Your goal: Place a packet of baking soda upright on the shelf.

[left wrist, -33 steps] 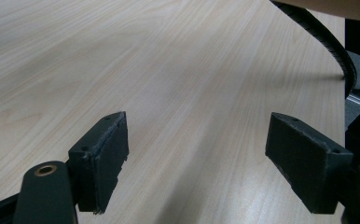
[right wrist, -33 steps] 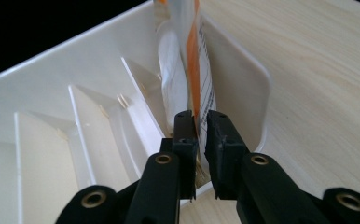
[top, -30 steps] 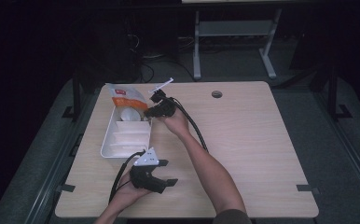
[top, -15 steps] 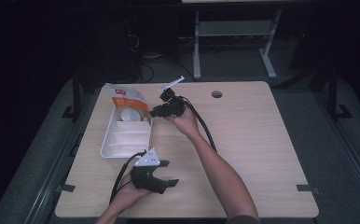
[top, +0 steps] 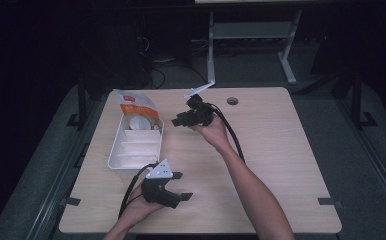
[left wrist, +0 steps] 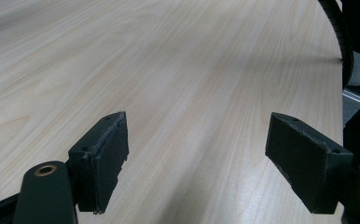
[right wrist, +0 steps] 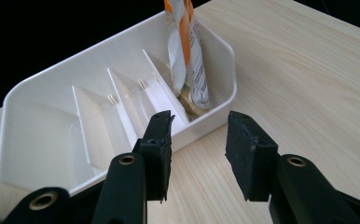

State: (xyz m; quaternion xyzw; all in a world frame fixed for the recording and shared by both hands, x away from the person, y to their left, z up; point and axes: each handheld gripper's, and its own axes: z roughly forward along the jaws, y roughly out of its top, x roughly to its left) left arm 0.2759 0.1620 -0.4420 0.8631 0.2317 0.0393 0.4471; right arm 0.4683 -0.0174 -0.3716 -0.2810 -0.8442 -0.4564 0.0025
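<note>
Black grippers, bare forearms, black cables, grey three-cornered plates, black jaws

Tray (top: 116,159) with pouch (top: 137,106) blocks table (top: 281,165) left edge; centre and right side open for passage.

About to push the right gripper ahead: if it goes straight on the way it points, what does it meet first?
Probably the near wall of the white divided tray, just beyond the open, empty right gripper. The orange-and-white pouch stands behind that wall in the end compartment. Depth is hard to judge.
</note>
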